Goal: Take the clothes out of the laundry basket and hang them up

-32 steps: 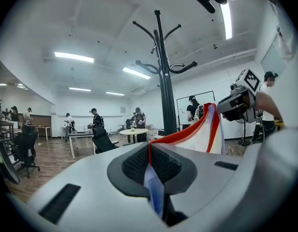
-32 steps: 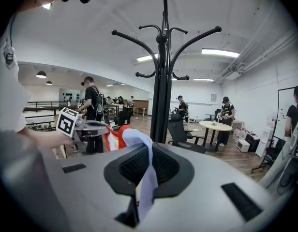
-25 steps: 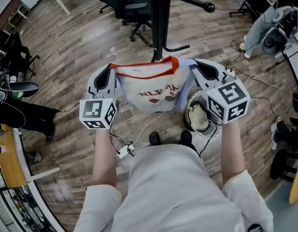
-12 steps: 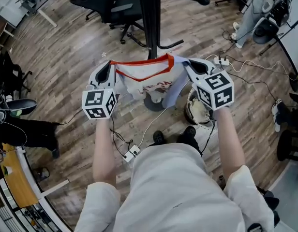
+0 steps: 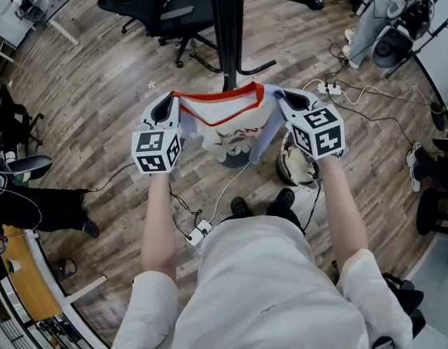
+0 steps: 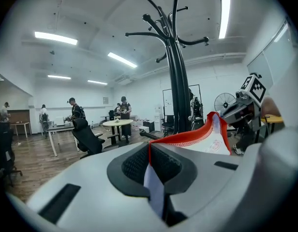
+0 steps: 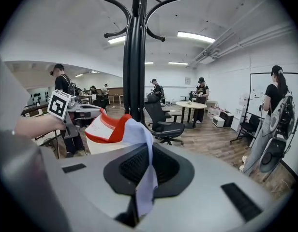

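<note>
A white T-shirt (image 5: pixel 228 122) with a red collar and a red print hangs stretched between both grippers, just in front of the black coat stand (image 5: pixel 228 27). My left gripper (image 5: pixel 168 109) is shut on the shirt's left shoulder, with cloth pinched between its jaws (image 6: pixel 156 187). My right gripper (image 5: pixel 288 102) is shut on the right shoulder, a pale blue-white fold trailing from its jaws (image 7: pixel 144 182). The red collar (image 6: pixel 197 134) spans across to the other gripper (image 6: pixel 243 110). The laundry basket (image 5: pixel 297 167) stands on the floor below my right gripper, with pale cloth inside.
The coat stand's hooks (image 7: pixel 139 4) branch overhead. Office chairs (image 5: pixel 162 13) stand behind it. Cables and a power strip (image 5: pixel 197 231) lie on the wooden floor near the person's feet. People stand around tables (image 6: pixel 115 122) farther back.
Both grippers have sunk with the shirt and drawn slightly closer to the coat stand. The shirt now hangs lower and more bunched, hiding less of the stand's base.
</note>
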Motion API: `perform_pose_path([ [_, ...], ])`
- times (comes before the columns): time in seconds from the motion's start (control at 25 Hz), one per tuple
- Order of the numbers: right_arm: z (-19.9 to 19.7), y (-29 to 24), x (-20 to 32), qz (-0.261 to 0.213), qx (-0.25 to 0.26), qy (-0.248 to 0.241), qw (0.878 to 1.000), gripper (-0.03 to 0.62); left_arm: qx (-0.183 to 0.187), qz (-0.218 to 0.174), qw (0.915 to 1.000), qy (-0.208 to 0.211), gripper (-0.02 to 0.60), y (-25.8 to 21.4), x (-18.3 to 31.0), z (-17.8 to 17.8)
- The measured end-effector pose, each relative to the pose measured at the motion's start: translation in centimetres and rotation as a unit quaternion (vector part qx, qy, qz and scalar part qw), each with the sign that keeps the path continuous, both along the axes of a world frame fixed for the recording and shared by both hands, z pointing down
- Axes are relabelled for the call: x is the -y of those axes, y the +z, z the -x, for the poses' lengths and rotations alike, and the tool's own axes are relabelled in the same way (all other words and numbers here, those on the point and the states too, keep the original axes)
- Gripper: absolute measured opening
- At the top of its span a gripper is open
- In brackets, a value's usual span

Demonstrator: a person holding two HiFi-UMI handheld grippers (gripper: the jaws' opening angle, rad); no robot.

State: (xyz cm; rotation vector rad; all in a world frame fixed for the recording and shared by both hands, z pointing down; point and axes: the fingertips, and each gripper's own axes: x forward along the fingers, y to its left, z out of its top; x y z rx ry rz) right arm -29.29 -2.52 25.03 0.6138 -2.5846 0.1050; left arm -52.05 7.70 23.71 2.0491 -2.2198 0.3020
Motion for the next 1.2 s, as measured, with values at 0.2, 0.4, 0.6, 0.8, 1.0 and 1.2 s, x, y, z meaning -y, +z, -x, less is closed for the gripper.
perform_pose_path([
  [0.2, 0.1, 1.9, 0.5, 0.011, -0.014, 0.01, 1.0, 0.02, -0.004, 0.015, 0.9999, 0.008, 0.025, 1.5, 0.9, -0.1],
  [0.4, 0.9, 4.0, 0.9, 0.031, -0.028, 0.018, 0.999, 0.02, -0.018, 0.031, 0.9992, 0.02, 0.025, 3.2, 2.1, 0.0],
  [0.6, 1.0, 6.8, 0.6, 0.054, -0.044, 0.022, 0.997, 0.021, -0.036, 0.049, 0.9976, 0.032, 0.025, 5.3, 2.9, -0.8],
  [0.8, 1.7, 9.3, 0.4, 0.072, -0.056, 0.025, 0.996, 0.02, -0.051, 0.065, 0.9956, 0.043, 0.025, 7.2, 3.7, -1.8],
  [1.0, 2.5, 11.0, 0.2, 0.087, -0.06, 0.029, 0.994, 0.021, -0.054, 0.072, 0.9947, 0.049, 0.025, 8.0, 4.4, -2.3],
  [1.2, 3.7, 12.1, -0.2, 0.098, -0.06, 0.023, 0.993, 0.031, -0.053, 0.077, 0.9938, 0.06, 0.025, 8.8, 5.3, -3.2],
])
